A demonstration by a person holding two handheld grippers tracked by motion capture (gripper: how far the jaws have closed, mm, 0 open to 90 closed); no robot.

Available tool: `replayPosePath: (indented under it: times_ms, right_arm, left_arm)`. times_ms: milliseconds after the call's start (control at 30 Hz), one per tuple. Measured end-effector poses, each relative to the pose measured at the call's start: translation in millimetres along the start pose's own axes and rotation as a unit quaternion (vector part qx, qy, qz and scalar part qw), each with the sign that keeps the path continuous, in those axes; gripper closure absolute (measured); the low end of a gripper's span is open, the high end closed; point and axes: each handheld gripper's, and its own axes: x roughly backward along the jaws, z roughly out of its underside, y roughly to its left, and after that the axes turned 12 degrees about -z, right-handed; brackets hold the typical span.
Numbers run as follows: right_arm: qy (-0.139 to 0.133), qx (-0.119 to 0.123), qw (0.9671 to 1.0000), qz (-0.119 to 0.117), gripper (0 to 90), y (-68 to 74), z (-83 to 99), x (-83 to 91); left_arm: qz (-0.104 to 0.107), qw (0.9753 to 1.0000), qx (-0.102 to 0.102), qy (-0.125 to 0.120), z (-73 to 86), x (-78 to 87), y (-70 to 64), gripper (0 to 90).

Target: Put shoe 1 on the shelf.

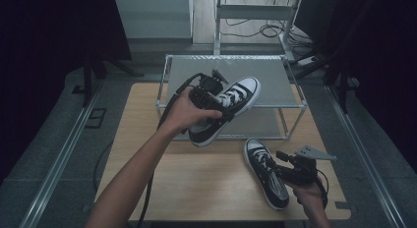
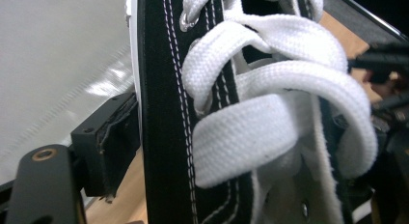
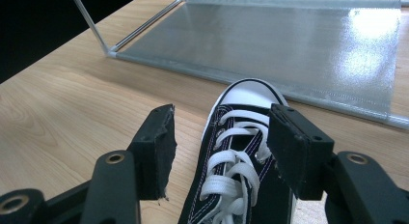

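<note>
high view: left gripper (image 1: 216, 101) seen at frame centre, clamped on the raised sneaker (image 1: 227, 108), lifted clear of the wooden table (image 1: 196, 184), toe toward the upper right, over the front edge of the wire shoe rack (image 1: 275, 80). left hand (image 1: 189, 110) wrapped round the gripper body.

left gripper view: black canvas and white laces (image 2: 270, 113) of the raised sneaker pressed between the jaws; one black jaw noted at lower left, against the shoe's side. rack shelf pale in the upper left of the frame.

high view: second sneaker (image 1: 265, 173) lying flat on the table at lower right, toe toward the rack, just in front of it. right gripper (image 1: 279, 165) at its laced top, held by the right hand (image 1: 310, 193).

right gripper view: jaws spread apart, one either side of the second sneaker (image 3: 236, 156), not pinching it; could not tell whether the pads touched the canvas. white toe cap near frame centre, rack's lower shelf (image 3: 289, 45) across the top.
</note>
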Motion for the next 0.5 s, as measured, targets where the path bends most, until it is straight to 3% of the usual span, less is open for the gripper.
replayPosePath:
  times_ms: [167, 300, 400, 500]
  right_arm:
    - [0.004, -0.001, 1.0, -0.004, 43.2, -0.2, 0.8, -1.4]
    - [0.003, -0.002, 1.0, -0.006, 43.2, -0.4, 0.9, -1.6]
    - [0.0, -0.005, 0.9999, -0.009, 43.2, -1.0, 0.7, -0.3]
    - [-0.005, -0.006, 0.9999, -0.011, 43.2, -1.4, 0.2, 1.4]
  left_arm:
    - [-0.014, 0.9992, 0.037, 0.011, -21.5, -6.9, 11.9, 18.2]
    - [-0.037, 0.997, 0.065, 0.024, -40.9, -13.9, 23.1, 18.1]
    - [-0.054, 0.9929, 0.101, 0.029, -55.7, -21.4, 31.7, 18.0]
    - [-0.077, 0.9884, 0.126, 0.038, -67.4, -31.2, 36.5, 18.0]
